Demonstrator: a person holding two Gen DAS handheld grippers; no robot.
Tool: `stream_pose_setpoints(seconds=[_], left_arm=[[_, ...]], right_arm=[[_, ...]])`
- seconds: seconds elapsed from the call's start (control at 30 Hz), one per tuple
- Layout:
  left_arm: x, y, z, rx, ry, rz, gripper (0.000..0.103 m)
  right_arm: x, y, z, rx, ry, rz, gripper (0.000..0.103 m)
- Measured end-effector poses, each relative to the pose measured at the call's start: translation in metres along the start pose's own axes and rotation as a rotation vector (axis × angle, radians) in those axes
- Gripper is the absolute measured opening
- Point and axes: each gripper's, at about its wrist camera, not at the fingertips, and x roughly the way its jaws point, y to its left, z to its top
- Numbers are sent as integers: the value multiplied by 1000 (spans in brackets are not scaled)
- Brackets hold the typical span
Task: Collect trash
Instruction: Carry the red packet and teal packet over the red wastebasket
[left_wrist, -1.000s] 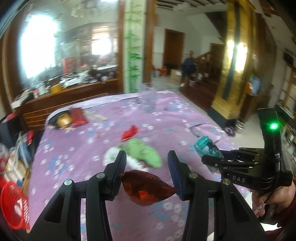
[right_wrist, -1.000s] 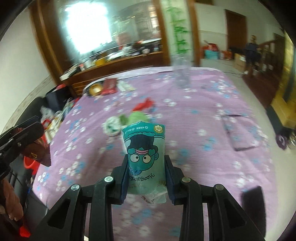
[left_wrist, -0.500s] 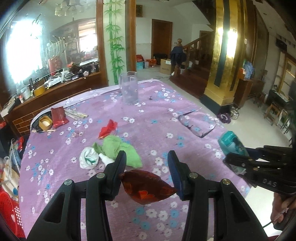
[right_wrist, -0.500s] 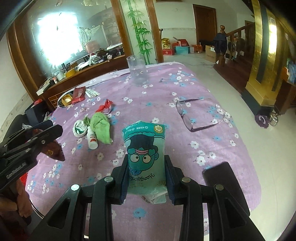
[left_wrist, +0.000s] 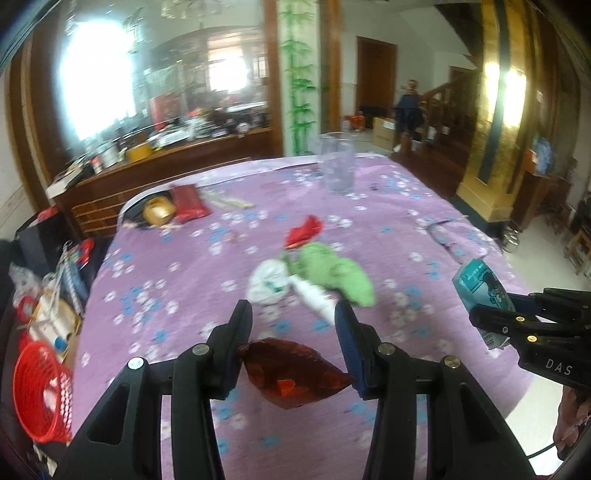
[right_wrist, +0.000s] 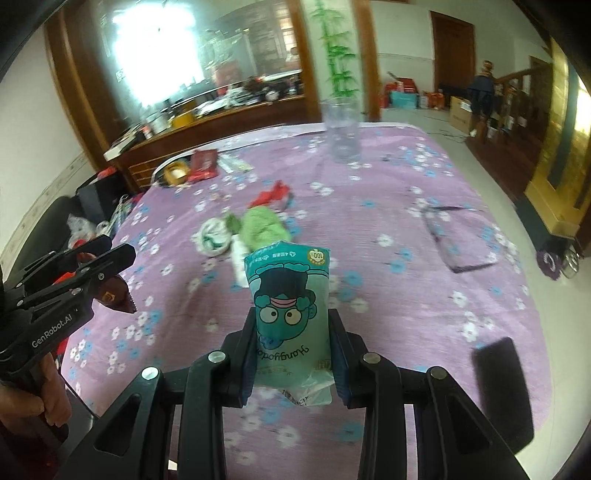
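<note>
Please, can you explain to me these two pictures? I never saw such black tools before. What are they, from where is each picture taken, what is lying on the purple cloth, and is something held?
There is no robot here. A person holds two hand tools, each a gripper with two fingers and a wide-angle camera that looks forward along them.

The left view comes from the left gripper. It is shut on a dark red wrapper. The right view comes from the right gripper, which is shut on a teal snack bag with a cartoon face. Each tool also appears at the edge of the other view.

On the table with the purple flowered cloth lie a green cloth, a crumpled white wrapper, a red scrap, eyeglasses and a clear cup. A red basket sits beside the table.
</note>
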Motion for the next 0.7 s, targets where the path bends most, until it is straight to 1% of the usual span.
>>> stream_pose_setpoints(seconds=[0.37,0.7], left_arm=[[-18,86,-27,-128,15,105,45],[-31,147,-44,-213,15,178,45]], right_arm=[[36,82,12,-131,44,96,37],[61,151,23,-239,64,162,37]])
